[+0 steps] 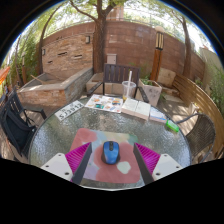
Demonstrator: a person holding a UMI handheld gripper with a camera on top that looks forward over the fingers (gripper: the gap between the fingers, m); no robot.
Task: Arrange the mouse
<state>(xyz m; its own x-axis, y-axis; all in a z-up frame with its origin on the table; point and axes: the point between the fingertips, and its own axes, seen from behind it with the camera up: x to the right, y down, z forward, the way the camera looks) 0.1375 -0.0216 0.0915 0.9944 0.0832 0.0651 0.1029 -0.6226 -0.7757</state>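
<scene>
A blue computer mouse (110, 152) is being shown resting on a patchwork mouse mat (98, 140) on a round glass table (50, 140). The gripper (111, 158) is being held spread, the mouse lying between its magenta pads (78, 156) with a gap at each side. Open books (104, 102) and a cup (128, 90) are being displayed beyond, before a brick wall (130, 45).

I can't read the far papers (105, 102); my gripper (110, 160) fingers are cut off near me.
</scene>
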